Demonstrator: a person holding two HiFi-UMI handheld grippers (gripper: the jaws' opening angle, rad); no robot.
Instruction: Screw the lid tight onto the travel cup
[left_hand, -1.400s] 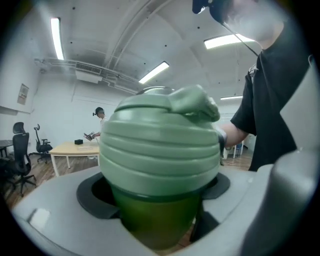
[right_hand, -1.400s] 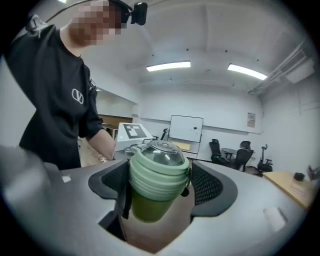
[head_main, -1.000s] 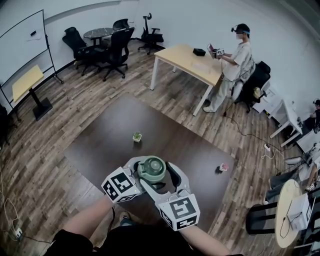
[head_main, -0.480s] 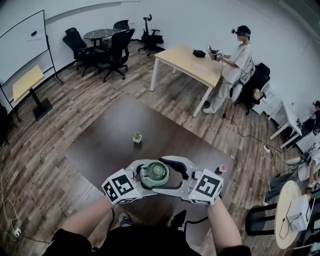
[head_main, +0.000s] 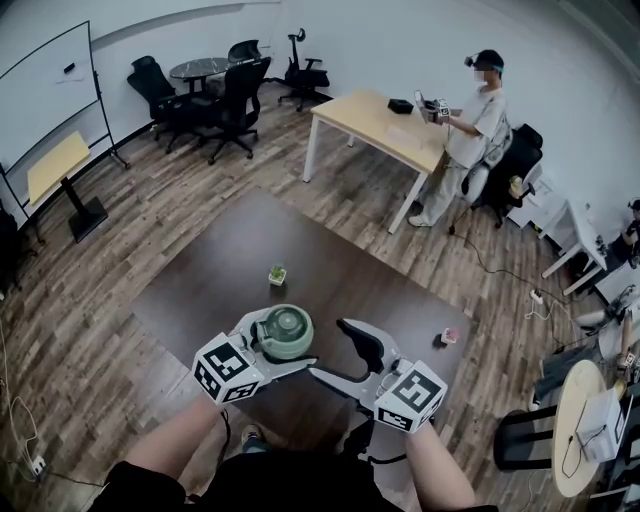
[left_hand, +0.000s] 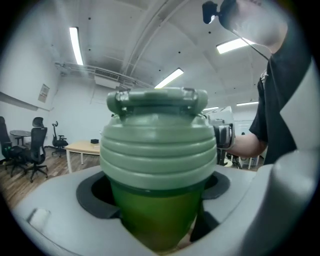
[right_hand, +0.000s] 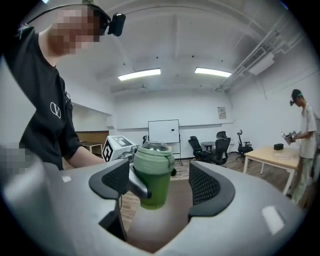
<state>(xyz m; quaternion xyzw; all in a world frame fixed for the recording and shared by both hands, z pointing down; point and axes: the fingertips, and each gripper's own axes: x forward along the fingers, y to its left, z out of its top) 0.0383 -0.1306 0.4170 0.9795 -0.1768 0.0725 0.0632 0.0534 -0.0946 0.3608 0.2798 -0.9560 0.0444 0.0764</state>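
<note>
My left gripper (head_main: 287, 340) is clamped round the body of the green travel cup (left_hand: 157, 215), holding it upright over the near side of the dark table (head_main: 230, 260), with the ribbed lid (left_hand: 157, 145) on top. My right gripper (head_main: 335, 352) hangs just right of the cup, jaws apart and gripping nothing.

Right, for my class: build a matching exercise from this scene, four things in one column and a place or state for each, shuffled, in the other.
Things:
1 travel cup
2 right gripper
3 potted plant
4 pink object

Places or states:
A open, empty
B middle of the dark table
C held in the left gripper
D near that table's right edge

Pairs: 1-C, 2-A, 3-B, 4-D
</note>
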